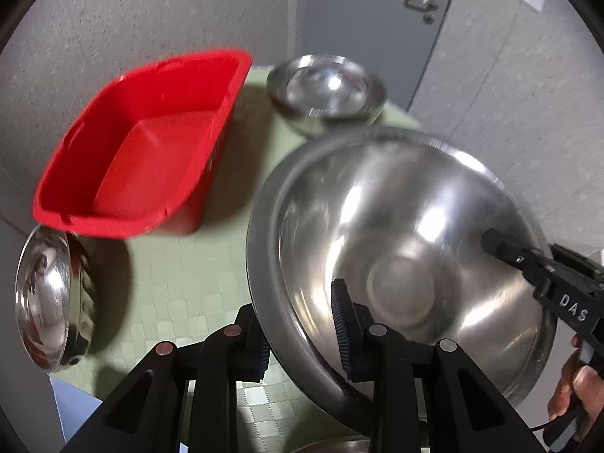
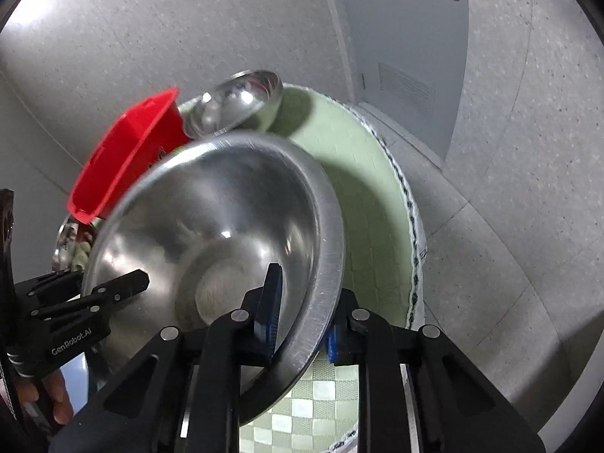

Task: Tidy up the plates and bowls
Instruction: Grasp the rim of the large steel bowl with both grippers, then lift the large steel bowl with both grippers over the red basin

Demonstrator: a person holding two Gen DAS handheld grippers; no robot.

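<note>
A large steel bowl [image 1: 407,249] is held tilted above the green table [image 1: 211,264] by both grippers. My left gripper [image 1: 302,336] is shut on its left rim. My right gripper [image 2: 302,317] is shut on its right rim, and the bowl [image 2: 211,226] fills that view. The right gripper also shows in the left wrist view [image 1: 494,241], the left one in the right wrist view [image 2: 139,279]. A smaller steel bowl [image 1: 326,90] sits at the back of the table. A red plastic tub [image 1: 147,147] stands empty at the left.
A shiny steel dish [image 1: 45,298] stands on edge at the table's left, in front of the tub. The tablecloth's patterned edge [image 2: 411,226] drops off on the right. A grey wall and a door [image 1: 377,11] stand behind.
</note>
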